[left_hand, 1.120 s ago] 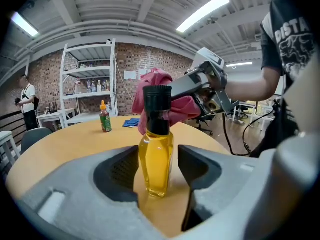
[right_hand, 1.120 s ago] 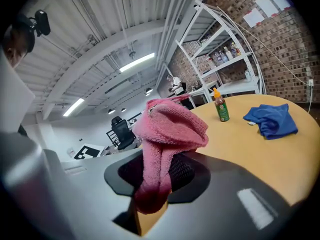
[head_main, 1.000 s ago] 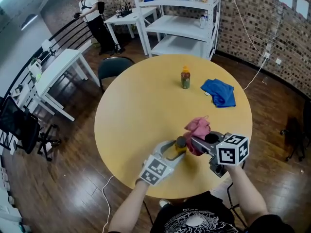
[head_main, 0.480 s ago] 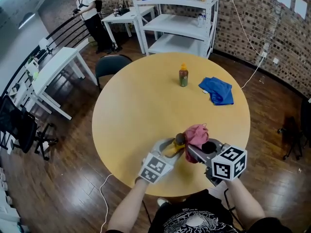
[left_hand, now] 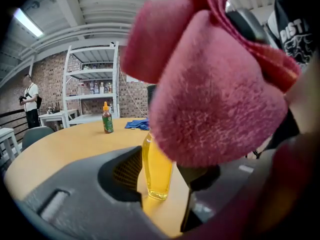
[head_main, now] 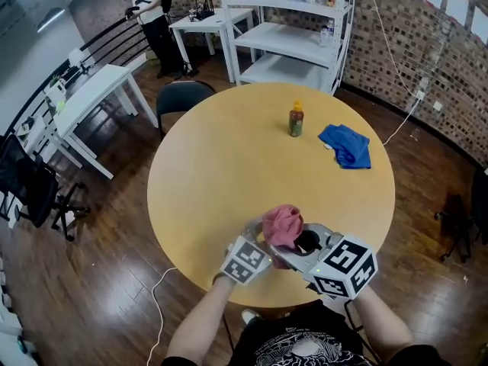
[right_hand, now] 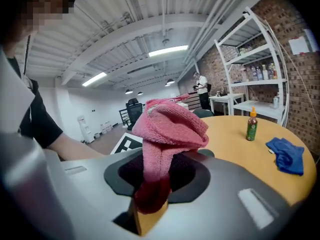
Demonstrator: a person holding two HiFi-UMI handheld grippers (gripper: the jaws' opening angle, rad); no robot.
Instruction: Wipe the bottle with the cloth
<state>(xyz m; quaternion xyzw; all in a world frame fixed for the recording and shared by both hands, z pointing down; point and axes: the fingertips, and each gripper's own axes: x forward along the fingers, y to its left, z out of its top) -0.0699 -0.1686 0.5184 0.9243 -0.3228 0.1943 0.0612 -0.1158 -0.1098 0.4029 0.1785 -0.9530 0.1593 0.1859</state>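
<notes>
A clear bottle (left_hand: pixel 157 170) of yellow liquid stands upright on the round wooden table (head_main: pixel 221 166) near its front edge. My left gripper (head_main: pixel 261 239) has just been closing a little and now holds the bottle's sides between its jaws. My right gripper (head_main: pixel 288 244) is shut on a pink cloth (head_main: pixel 282 226), which bunches up out of its jaws (right_hand: pixel 170 129). The cloth (left_hand: pixel 215 94) sits over the bottle's top and hides its neck and cap. In the head view the bottle is wholly hidden under the cloth.
A small sauce bottle (head_main: pixel 296 119) with an orange cap and a crumpled blue cloth (head_main: pixel 345 145) lie at the table's far side. Behind stand a dark chair (head_main: pixel 179 97), white shelving (head_main: pixel 290 29) and a white side table (head_main: pixel 91 101). A person (head_main: pixel 156 14) stands far back.
My right gripper has carried the pink cloth leftward and toward the near edge, from beside the bottle to over its top. The bottle's cap no longer shows in the head view.
</notes>
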